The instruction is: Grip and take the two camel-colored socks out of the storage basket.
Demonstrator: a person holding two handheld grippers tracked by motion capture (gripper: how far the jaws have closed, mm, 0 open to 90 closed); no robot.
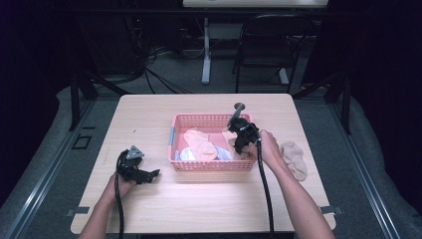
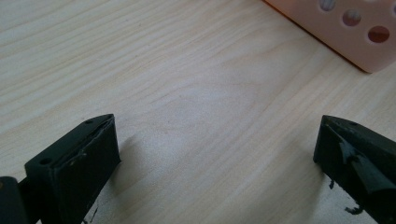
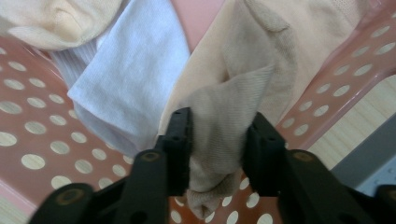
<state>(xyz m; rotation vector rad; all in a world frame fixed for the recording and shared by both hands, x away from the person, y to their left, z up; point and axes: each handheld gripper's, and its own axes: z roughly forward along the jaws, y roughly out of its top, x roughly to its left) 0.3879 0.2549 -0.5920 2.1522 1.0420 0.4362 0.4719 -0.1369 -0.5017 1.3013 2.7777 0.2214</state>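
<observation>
Right tool [image 3: 215, 140] pinches beige sock [image 3: 224, 135], angled into basket [image 3: 42, 154].

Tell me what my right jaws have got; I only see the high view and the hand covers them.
Observer: The right gripper is pinching a fold of a beige sock between its jaws, inside the pink basket.
Operator: Anything lying right beside that sock?
Observer: Yes, a white sock lies just next to it on the basket floor.
Operator: And the left jaws, is anything between them?
Observer: No. The left gripper is open wide over bare table, with the basket's corner ahead of it.
</observation>
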